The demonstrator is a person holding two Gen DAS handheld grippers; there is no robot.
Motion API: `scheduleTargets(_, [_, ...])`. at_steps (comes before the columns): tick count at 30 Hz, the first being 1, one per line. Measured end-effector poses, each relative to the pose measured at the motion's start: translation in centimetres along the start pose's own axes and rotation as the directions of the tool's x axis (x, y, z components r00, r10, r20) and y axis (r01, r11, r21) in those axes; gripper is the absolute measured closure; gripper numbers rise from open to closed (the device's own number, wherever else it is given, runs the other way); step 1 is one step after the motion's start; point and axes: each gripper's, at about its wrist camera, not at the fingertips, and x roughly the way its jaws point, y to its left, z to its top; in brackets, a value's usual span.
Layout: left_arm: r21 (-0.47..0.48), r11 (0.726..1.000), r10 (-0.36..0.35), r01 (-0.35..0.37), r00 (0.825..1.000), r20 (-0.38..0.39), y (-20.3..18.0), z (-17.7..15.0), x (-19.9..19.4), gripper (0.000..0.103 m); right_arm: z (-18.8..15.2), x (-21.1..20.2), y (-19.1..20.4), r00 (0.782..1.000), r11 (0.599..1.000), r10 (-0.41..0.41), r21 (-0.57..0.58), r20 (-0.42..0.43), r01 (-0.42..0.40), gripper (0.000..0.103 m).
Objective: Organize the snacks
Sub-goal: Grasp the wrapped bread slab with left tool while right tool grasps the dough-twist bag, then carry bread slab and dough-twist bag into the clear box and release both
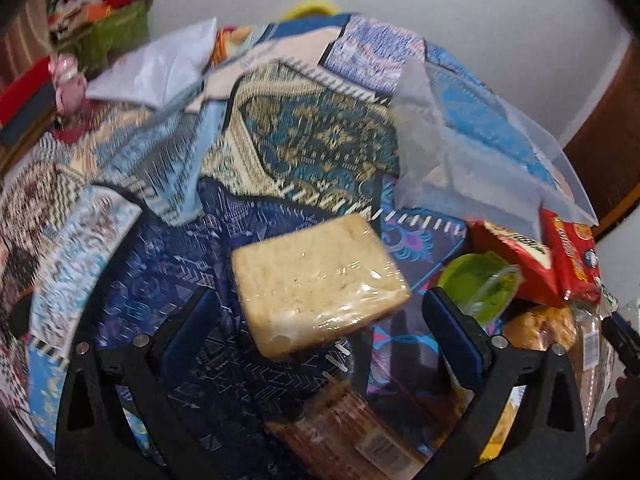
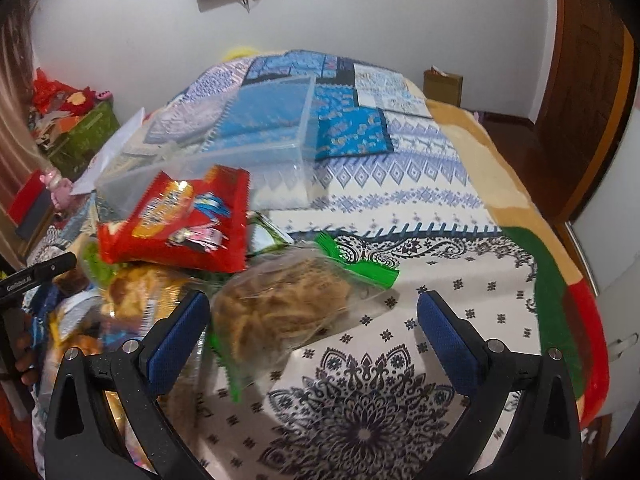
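Snacks are heaped on a patterned bedspread (image 2: 400, 208).
The left gripper (image 1: 320, 316) is spread around a plastic-wrapped pale cake slab (image 1: 320, 284); at two o'clock a red snack packet (image 1: 572, 256) is seen. The right gripper (image 2: 312, 320) is spread over a clear green-edged bag of brown crisps (image 2: 288, 308).

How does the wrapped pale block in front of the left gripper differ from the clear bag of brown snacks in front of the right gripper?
The pale block is one solid slab in tight clear film; the brown snack bag holds many loose curled pieces. The block's wrap is all clear; the bag has green edges. The block lies alone on blue patterned cloth; the bag leans against the snack pile on white patterned cloth. Both are see-through packed and lie between open jaws, ungripped.
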Motion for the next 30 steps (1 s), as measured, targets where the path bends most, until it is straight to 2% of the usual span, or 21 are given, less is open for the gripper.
scheduleTargets(7, [-0.021,1.000,0.006,-0.006,1.000,0.004,0.4,0.2,1.4,0.001,0.3,1.6,-0.5,0.997,0.996,0.077,0.044,-0.027,-0.076,0.000])
scheduleTargets(10, [-0.038,0.999,0.001,-0.001,1.000,0.014,0.7,0.2,1.6,0.009,0.5,2.1,-0.5,0.995,0.994,0.098,0.051,-0.025,-0.097,0.009])
scheduleTargets(12, [-0.039,0.999,0.004,-0.003,1.000,0.023,0.8,0.1,1.5,0.011,0.5,2.0,-0.3,0.994,0.994,0.105,0.041,-0.022,-0.104,0.018])
scheduleTargets(19, [0.025,0.999,0.022,-0.023,0.999,0.045,0.3,-0.6,0.2,0.013,0.3,1.2,0.1,0.998,0.998,0.069,0.000,0.008,-0.069,0.034])
scheduleTargets(21, [0.027,0.999,0.018,-0.020,0.998,0.054,0.3,-0.8,-0.4,0.013,0.3,1.0,0.0,0.998,0.998,0.060,-0.008,0.014,-0.060,0.042])
scheduleTargets(30, [0.048,0.999,-0.014,0.007,0.990,0.143,-0.5,0.0,-4.5,0.013,0.9,-1.5,-0.7,0.996,0.999,0.041,-0.008,0.081,-0.041,0.045])
